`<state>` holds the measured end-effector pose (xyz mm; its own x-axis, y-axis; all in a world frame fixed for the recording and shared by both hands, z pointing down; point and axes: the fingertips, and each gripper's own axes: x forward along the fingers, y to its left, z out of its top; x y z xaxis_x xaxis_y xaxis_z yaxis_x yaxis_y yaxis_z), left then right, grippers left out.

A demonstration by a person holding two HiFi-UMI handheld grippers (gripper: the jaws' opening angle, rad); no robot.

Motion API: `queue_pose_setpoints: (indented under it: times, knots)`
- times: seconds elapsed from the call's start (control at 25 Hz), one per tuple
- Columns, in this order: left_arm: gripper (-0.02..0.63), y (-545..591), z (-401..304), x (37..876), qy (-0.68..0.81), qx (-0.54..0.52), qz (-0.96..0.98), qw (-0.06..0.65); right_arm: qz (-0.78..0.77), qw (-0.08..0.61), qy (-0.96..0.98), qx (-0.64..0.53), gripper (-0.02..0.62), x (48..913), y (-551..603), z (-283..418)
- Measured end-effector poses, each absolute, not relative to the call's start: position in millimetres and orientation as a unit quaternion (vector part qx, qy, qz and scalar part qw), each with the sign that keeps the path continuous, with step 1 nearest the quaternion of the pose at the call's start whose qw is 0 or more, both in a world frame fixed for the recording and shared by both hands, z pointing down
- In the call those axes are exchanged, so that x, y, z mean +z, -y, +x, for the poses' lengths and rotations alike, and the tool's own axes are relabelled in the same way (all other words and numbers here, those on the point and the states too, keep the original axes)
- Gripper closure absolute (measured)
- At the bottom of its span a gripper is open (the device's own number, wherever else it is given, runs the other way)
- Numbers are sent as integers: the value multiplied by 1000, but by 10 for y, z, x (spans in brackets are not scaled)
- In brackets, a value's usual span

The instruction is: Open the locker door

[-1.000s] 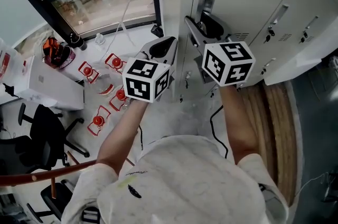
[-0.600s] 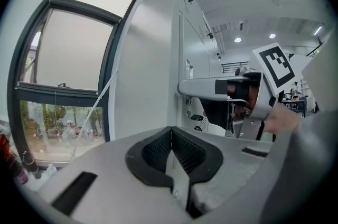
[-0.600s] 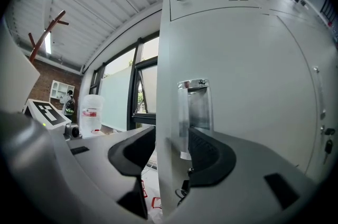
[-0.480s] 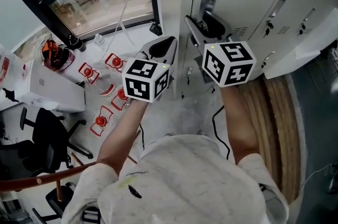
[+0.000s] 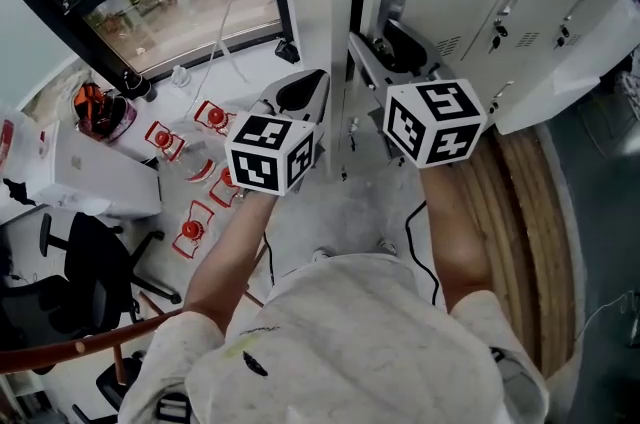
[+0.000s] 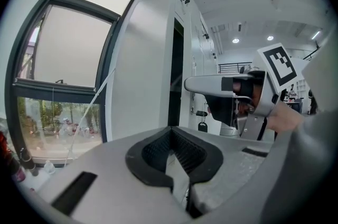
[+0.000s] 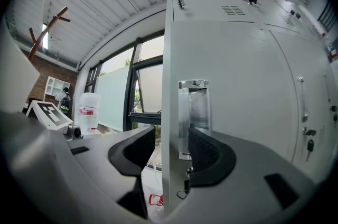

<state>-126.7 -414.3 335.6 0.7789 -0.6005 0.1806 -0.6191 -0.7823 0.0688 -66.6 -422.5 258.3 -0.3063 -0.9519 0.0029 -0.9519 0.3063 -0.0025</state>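
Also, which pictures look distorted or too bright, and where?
Left gripper view: fisheye bends the window frame, pane washed out. Right gripper view: locker door outline bows, chrome handle glints. Head view: even daylight, sharp.

A black-framed window point(image 5: 170, 2) admitted daylight. The floor point(image 5: 330, 222) was pale and speckled, with a wooden strip point(image 5: 520, 242) along one side. A black office chair point(image 5: 80, 262) stood near the window. Ceiling lights point(image 6: 236, 40) were lit.

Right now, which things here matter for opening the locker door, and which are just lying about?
Job: locker door, its recessed handle, right gripper with open jaws straddling the door's edge.
Lying about: office chair, white box, red-and-white floor items, black cable; left gripper shut, empty.
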Motion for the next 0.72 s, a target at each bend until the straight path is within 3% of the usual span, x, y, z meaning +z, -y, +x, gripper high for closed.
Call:
queue_pose_setpoints:
  times: [0.72]
  knots:
    - [600,4055,-1248,3383,300,66,949,74,632,-3,775,-6,423,2594,3908,-525]
